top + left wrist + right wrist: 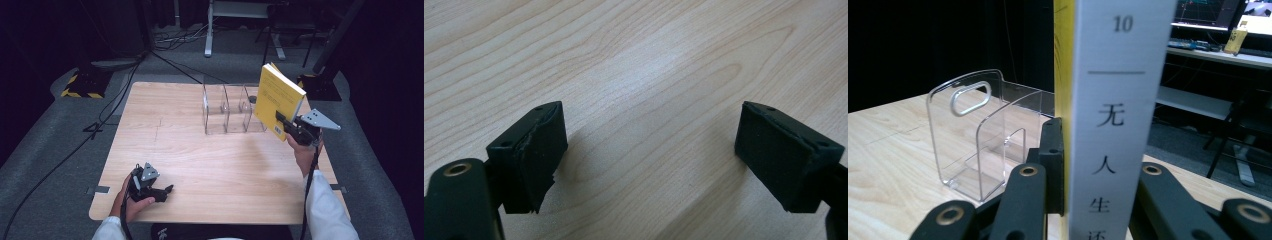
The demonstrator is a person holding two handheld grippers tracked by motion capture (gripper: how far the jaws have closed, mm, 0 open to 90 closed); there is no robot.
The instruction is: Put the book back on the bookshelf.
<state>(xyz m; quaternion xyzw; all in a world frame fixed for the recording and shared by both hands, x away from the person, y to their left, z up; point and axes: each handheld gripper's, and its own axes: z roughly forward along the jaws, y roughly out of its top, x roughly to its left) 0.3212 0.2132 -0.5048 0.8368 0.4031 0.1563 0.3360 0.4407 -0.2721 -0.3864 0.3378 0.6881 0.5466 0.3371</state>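
The right gripper view showed the yellow book's (278, 99) grey spine (1118, 120). The right gripper (286, 126) pinched the book beside the clear rack (227, 109); the left gripper (162, 191) rested spread, near left.

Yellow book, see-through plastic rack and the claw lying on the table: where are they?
Yellow paperback book (276, 98), high view, middle of its cover.
Clear plastic divider rack (226, 116), high view, a middle wall.
Left claw (168, 189), high view, between its fingertips.

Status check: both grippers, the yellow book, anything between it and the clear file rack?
Right gripper shut on yellow book, held upright above the table's right side. Left gripper open over bare table. Clear file rack empty, path unobstructed.
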